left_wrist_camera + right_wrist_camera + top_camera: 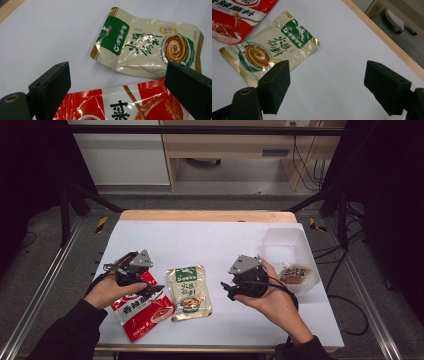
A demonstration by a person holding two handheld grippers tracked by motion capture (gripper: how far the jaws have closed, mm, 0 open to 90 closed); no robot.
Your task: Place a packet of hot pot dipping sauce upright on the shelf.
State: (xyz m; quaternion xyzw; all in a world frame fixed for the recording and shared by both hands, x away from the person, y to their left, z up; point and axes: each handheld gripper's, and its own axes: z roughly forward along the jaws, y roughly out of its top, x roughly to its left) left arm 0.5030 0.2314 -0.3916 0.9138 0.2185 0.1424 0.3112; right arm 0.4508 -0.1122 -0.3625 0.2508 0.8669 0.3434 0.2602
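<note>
A red sauce packet (142, 312) lies at the front left of the white table, with a beige and green sauce packet (188, 292) flat beside it on its right. My left gripper (152, 290) hovers over the red packet's top edge, its jaws wide apart. In the left gripper view the gripper (117, 75) is open above the red packet (120, 105), the beige packet (147, 47) beyond. My right gripper (227, 290) is right of the beige packet, pointing toward it. In the right gripper view it (327, 72) stands open over bare table, the beige packet (269, 50) by its left jaw.
A clear plastic container (287, 245) stands open at the table's right edge, with a brown packet (296, 274) in its near half. The table's wooden far edge (207, 215) runs along the back. A shoe (394, 21) lies on the floor beyond it.
</note>
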